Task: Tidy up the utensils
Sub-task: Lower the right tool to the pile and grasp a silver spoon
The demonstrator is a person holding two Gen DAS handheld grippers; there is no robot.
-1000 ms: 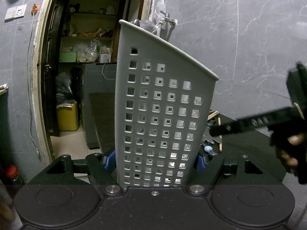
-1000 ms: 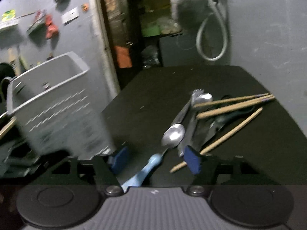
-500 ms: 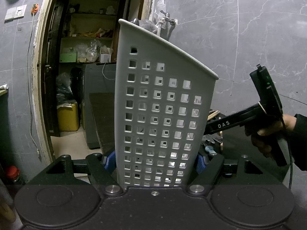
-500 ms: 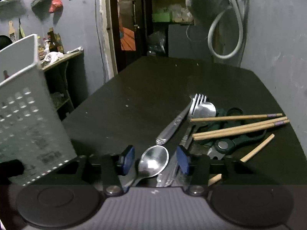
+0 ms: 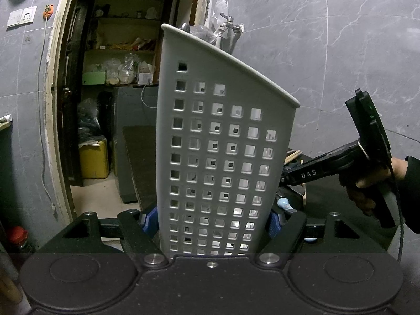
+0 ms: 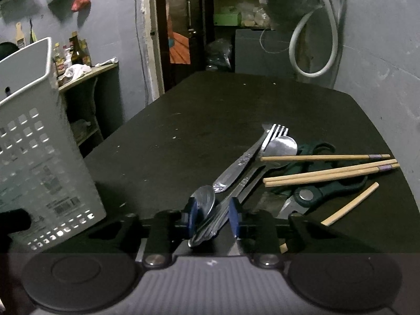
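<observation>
My left gripper (image 5: 213, 219) is shut on a tall grey perforated utensil holder (image 5: 220, 152) and holds it upright; the holder also shows at the left of the right wrist view (image 6: 39, 152). My right gripper (image 6: 213, 216) has its jaws closed in around a steel spoon (image 6: 204, 202) and the handles beside it at the near end of a utensil pile. The pile on the black table (image 6: 210, 110) holds a fork (image 6: 249, 155), a second spoon (image 6: 282, 145), wooden chopsticks (image 6: 330, 170) and dark green scissors (image 6: 315, 191). The right gripper's body shows in the left wrist view (image 5: 328, 168).
A blue-handled utensil (image 5: 284, 204) lies low beside the holder. An open doorway (image 6: 189, 26) and a shelf with bottles (image 6: 76, 55) stand at the left, off the table edge. A hose (image 6: 315, 39) hangs on the back wall.
My right gripper has moved forward onto the pile and its jaws have narrowed around the spoon. The left gripper keeps holding the holder still.
</observation>
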